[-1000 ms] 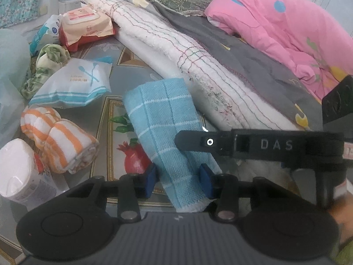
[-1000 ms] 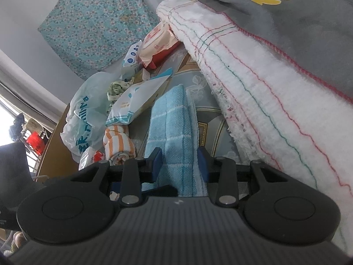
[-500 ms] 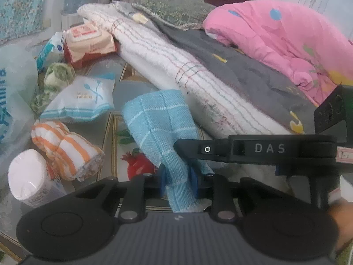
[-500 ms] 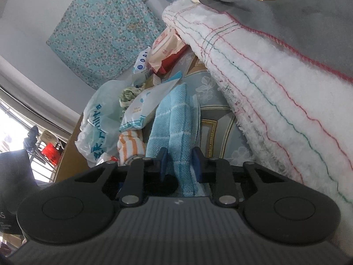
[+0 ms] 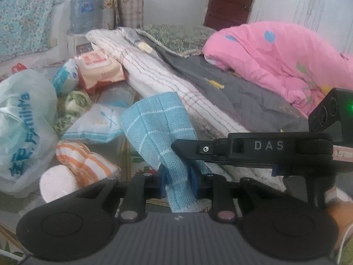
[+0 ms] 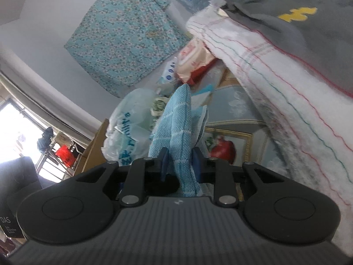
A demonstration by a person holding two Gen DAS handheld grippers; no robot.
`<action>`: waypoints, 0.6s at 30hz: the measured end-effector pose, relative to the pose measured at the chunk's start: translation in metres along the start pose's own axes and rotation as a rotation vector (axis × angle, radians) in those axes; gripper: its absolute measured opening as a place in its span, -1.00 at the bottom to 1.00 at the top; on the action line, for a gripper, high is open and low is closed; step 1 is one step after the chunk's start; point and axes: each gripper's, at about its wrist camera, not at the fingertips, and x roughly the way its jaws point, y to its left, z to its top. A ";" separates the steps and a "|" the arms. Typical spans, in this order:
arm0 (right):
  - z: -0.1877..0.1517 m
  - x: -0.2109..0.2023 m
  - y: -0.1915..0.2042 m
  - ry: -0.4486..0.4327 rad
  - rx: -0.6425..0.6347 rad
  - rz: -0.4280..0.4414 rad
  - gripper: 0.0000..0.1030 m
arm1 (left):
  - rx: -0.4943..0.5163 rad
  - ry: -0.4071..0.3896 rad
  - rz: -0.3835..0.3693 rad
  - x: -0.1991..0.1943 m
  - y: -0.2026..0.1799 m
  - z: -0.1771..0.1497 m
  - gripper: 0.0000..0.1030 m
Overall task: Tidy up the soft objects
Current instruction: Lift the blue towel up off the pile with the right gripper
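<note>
Both grippers, left gripper (image 5: pixel 177 182) and right gripper (image 6: pixel 179 165), are pinching the blue towel (image 5: pixel 154 128) tight, lifting it beside the white blanket (image 5: pixel 167 88); next, probably folding it evenly.

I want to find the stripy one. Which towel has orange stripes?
The rolled towel lying by the white plastic bag. The blue checked towel, pinched in the fingers, has thin white lines instead.

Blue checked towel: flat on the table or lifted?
Lifted. The blue checked towel arches up off the table, its near end pinched by the left gripper and the right gripper.
</note>
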 end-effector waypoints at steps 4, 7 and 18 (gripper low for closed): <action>0.004 0.001 0.013 -0.005 -0.023 0.030 -0.56 | -0.007 -0.036 0.018 -0.015 0.003 0.002 -0.55; 0.007 0.003 0.025 -0.006 -0.043 0.052 -0.56 | -0.012 -0.061 0.035 -0.025 0.006 0.004 -0.55; 0.028 0.034 0.101 0.041 -0.177 0.197 -0.56 | -0.066 -0.182 0.164 -0.088 0.042 0.015 -0.54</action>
